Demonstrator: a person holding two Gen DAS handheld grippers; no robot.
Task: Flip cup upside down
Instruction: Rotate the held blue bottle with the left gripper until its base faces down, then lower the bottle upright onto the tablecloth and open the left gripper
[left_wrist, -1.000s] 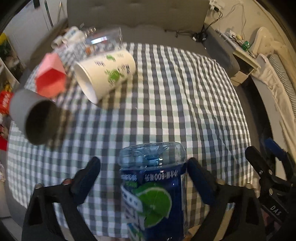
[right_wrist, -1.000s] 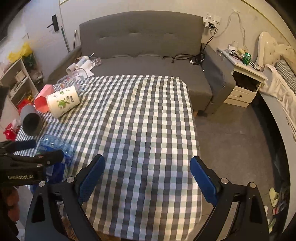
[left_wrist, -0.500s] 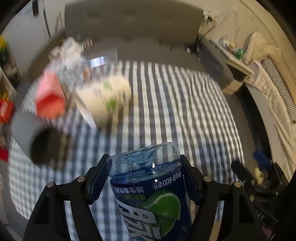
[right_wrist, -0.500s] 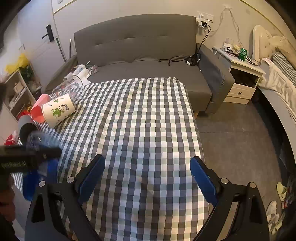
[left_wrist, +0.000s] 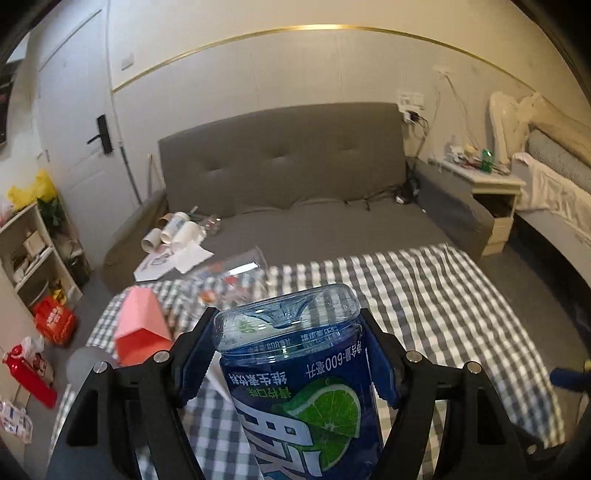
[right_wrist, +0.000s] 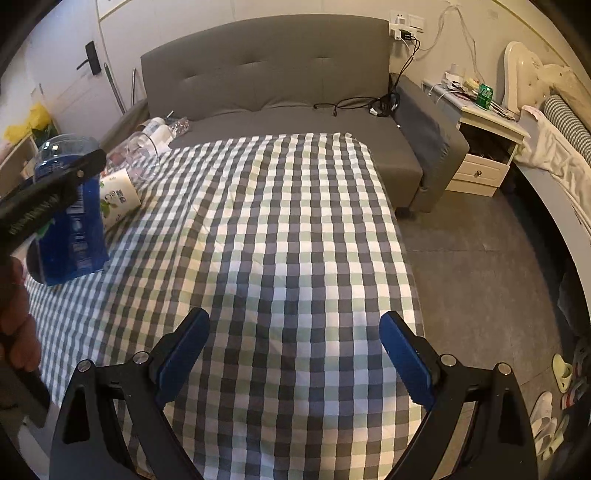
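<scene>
Cup (left_wrist: 303, 376) of blue plastic (lime label) now sits clenched in the left gripper (left_wrist: 288, 354), lifted off the checked cloth (right_wrist: 288, 236) where a second ago the jaws only flanked it; it fills the lower centre. The right gripper (right_wrist: 293, 350) hangs released. The flip looks underway.

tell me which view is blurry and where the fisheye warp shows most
Left wrist view: the checked tablecloth and pink carton are motion-smeared, while the gripped blue cup stays sharp. Right wrist view: sharp throughout, the grey sofa bowing near the frame's edge.
</scene>
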